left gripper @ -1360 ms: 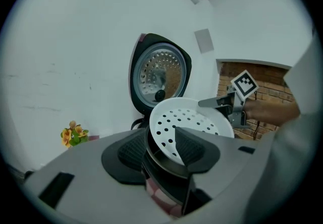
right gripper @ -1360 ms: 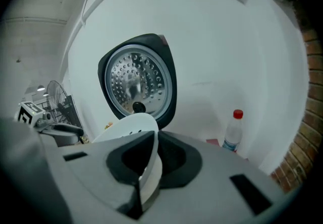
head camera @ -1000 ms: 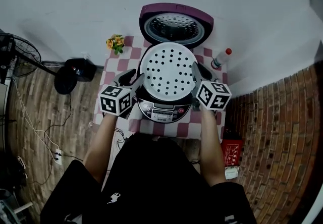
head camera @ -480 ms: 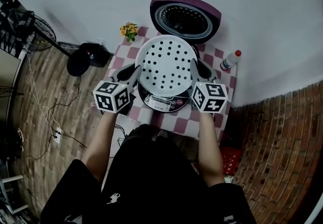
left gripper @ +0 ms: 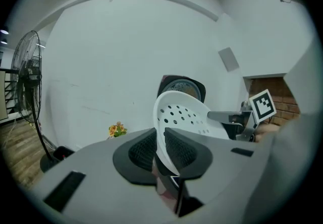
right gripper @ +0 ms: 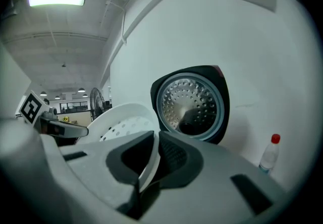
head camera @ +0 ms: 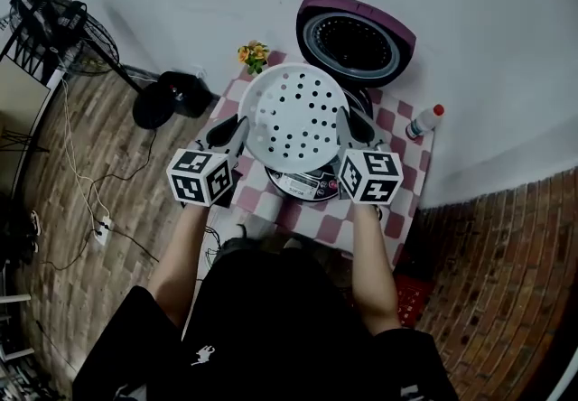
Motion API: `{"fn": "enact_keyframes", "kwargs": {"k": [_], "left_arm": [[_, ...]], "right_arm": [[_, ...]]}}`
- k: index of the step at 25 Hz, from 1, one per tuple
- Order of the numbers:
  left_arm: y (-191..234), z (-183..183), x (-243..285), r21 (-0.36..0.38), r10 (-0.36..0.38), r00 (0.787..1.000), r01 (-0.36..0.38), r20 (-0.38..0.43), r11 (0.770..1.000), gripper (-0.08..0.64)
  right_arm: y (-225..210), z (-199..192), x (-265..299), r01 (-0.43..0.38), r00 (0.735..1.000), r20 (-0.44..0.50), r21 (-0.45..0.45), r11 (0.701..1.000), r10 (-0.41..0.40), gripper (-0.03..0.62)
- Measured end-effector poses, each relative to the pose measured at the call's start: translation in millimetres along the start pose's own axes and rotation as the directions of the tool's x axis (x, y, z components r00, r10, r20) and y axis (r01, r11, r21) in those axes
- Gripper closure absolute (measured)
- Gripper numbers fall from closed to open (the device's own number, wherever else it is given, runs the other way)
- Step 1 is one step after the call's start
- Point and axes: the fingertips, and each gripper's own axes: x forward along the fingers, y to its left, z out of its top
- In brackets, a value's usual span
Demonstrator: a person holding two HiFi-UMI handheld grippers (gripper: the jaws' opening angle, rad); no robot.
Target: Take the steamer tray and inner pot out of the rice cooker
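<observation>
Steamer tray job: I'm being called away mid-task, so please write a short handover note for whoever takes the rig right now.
Left gripper: shut on the left rim of the steamer tray; its jaws have just been closing onto it.
Right gripper: shut on the tray's right rim.
Things: the tray is held in the air over the rice cooker, whose lid stands open. The inner pot is hidden beneath the tray.
Done: tray gripped on both sides and, it seems, lifted out.
Left: set the tray down on the table, then take out the inner pot.
</observation>
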Motion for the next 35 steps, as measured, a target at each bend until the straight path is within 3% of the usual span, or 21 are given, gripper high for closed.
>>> {"fn": "enact_keyframes", "kwargs": {"k": [11, 22, 35], "left_arm": [[72, 15, -27, -0.01, -0.042, 0.999, 0.043, 0.023, 0.999, 0.508], [136, 12, -38, 0.012, -0.089, 0.996, 0.089, 0.006, 0.996, 0.508], [191, 10, -49, -0.002, -0.147, 0.989, 0.147, -0.001, 0.989, 0.518]], "right_arm": [[68, 10, 36, 0.034, 0.999, -0.021, -0.039, 0.999, -0.035, 0.56], [121, -3, 64, 0.117, 0.991, -0.059, -0.063, 0.991, -0.121, 0.555], [172, -19, 82, 0.189, 0.979, -0.079, -0.029, 0.982, -0.19, 0.552]]}}
